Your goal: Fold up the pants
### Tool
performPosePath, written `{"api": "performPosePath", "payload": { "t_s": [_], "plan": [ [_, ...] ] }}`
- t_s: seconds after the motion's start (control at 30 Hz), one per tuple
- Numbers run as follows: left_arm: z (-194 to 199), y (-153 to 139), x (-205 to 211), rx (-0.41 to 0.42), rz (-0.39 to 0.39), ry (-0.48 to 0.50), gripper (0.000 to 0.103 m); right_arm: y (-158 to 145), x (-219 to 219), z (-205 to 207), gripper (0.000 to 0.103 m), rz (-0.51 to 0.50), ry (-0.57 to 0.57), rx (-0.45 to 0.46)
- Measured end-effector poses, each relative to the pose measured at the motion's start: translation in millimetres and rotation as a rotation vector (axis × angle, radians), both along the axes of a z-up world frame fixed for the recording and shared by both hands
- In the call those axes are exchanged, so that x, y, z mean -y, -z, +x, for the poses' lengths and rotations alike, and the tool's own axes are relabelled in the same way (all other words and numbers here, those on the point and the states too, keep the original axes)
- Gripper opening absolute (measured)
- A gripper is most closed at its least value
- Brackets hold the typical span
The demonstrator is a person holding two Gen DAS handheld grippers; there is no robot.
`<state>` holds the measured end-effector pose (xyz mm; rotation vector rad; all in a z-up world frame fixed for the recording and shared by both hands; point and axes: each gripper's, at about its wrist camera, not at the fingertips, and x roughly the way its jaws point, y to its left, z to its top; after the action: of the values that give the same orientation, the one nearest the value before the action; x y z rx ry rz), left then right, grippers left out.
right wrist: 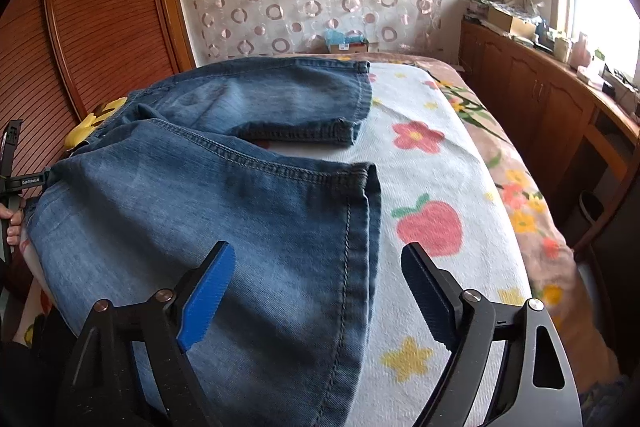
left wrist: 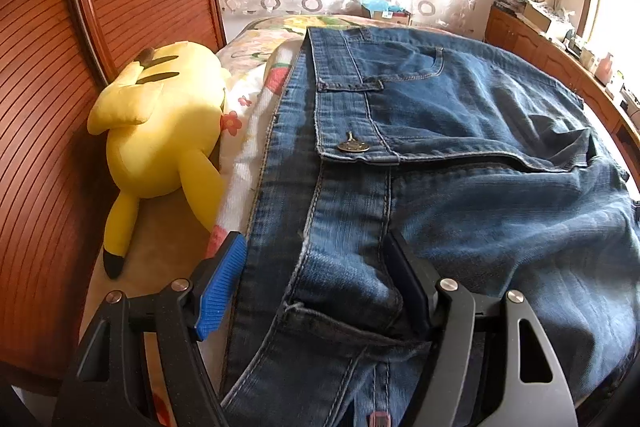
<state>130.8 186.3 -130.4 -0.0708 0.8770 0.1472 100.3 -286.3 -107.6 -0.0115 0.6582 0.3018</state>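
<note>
- The jeans [left wrist: 440, 155] lie spread on the bed [right wrist: 440, 155], waist end by the yellow plush [left wrist: 156, 131], both leg hems toward the bed's middle.
- The left gripper [left wrist: 316, 263] has its jaws apart, straddling the waistband near the plush, pads not squeezing.
- The right gripper [right wrist: 316, 287] stands wide apart over the nearer leg's hem, clamping nothing.

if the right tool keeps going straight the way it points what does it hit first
Most likely the hem edge of the near jeans leg, which lies between the right tool's open fingers, with the floral towel beside it; depth is unclear.
</note>
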Motion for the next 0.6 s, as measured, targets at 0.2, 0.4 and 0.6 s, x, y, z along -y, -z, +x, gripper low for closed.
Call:
{"api": "performPosePath", "payload": {
  "t_s": [0.2, 0.4, 0.6],
  "plan": [
    [-37, -17, 0, 0.049, -0.019, 0.010, 0.072, -2, 1, -11, 0.085, -0.017, -0.019, -0.012],
    [-70, -18, 1, 0.053, -0.011, 0.018, 0.072, -6, -2, -20, 0.085, -0.032, -0.030, -0.015],
    [-82, -6, -8, 0.026, -0.013, -0.014, 0.070, -6, -8, -23, 0.085, -0.049, -0.040, -0.024]
  ]
}}
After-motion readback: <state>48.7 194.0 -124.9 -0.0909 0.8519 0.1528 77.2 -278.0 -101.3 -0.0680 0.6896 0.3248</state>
